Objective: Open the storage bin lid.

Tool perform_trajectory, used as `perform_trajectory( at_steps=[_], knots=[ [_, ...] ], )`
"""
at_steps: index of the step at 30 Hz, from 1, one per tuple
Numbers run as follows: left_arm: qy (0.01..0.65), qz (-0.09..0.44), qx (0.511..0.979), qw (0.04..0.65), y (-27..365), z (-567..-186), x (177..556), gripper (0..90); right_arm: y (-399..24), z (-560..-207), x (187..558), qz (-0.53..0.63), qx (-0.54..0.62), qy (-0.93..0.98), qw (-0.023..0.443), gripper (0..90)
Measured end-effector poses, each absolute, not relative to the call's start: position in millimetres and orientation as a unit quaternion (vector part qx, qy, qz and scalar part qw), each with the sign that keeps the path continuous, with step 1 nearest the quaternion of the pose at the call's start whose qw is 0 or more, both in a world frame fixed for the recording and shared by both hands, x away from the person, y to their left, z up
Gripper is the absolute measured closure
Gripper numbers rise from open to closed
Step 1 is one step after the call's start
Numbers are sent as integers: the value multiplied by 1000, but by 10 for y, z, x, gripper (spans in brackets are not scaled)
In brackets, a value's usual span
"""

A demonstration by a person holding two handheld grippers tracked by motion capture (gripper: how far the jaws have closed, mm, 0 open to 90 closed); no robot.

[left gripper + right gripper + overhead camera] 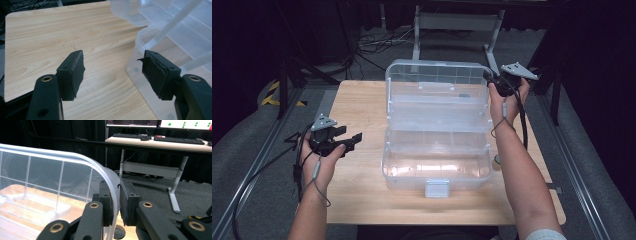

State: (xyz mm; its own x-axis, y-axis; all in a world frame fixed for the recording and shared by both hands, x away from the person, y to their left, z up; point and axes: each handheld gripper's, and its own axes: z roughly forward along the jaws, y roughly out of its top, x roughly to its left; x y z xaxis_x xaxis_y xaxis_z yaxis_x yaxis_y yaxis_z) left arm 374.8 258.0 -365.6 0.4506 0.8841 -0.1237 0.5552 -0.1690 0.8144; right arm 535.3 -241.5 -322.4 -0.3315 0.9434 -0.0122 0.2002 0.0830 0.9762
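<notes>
**Lid rim pinched at the far right corner**

At the table's middle stands a clear plastic organizer box, its lid swung up at the 12 o'clock side and the tiered trays spread open. The right tool is clamped on the lid's rounded rim at about 2 o'clock, one pad inside the wall and one outside. The left tool hovers at 9 o'clock of the box with its jaws spread wide and nothing between them, just beside the base's wall.

The box looks light, thin-walled and smooth (likely slippery, and prone to flex or skid if pushed). The stiff rolled rim seems the best place to hold; a steadying grip on the base's wall at 9 o'clock would probably keep it from sliding while the lid swings.
</notes>
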Motion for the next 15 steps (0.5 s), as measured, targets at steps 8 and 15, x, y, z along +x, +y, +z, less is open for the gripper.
perform_trajectory(
  at_steps=[8,15],
  knots=[
    [488,190,742,419,2562,-3686,3768,348,-2440,-3286,5435,514,446,638,360,810],
    [489,186,743,417,2569,-3711,3793,347,-2448,-3324,5510,512,441,645,358,808]
  ],
)
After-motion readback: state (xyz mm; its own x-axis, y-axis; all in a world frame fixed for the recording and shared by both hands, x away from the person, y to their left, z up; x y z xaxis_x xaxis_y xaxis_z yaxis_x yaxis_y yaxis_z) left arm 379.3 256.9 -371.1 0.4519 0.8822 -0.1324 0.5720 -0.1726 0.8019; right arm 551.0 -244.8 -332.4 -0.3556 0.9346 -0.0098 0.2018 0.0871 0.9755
